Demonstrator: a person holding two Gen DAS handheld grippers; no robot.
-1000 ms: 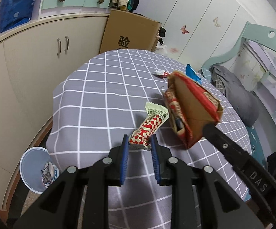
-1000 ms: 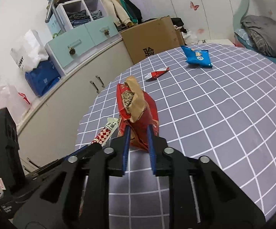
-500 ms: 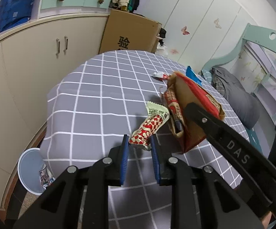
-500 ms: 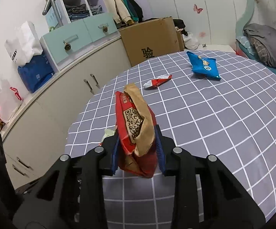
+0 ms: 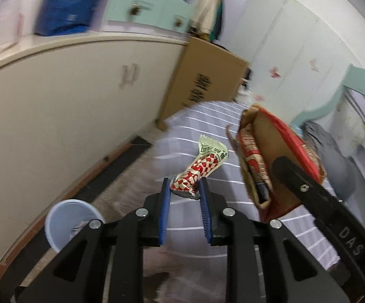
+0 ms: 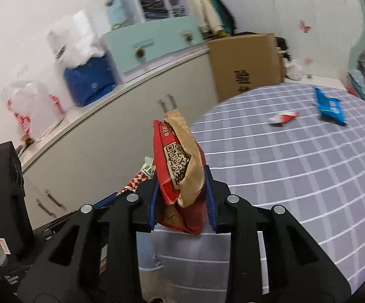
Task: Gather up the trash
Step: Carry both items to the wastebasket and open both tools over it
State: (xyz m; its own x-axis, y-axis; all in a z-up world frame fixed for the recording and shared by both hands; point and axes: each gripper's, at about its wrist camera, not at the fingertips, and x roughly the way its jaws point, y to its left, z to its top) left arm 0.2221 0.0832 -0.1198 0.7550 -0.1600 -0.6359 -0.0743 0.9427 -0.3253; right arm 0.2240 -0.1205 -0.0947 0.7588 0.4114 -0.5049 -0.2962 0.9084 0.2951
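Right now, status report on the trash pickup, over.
Left claw shut on checkered wrapper. Right claw shut on red bag. Bin below, path unobstructed.

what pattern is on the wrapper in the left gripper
Red-and-white checks with a pale green end on the wrapper, clearest in the left wrist view.

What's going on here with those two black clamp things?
A person is clearing trash off a table. The left gripper is clamped on a red-checked wrapper, the right gripper on a red-and-brown snack bag. A pale bin stands on the floor; a blue packet and small red wrapper remain on the table.
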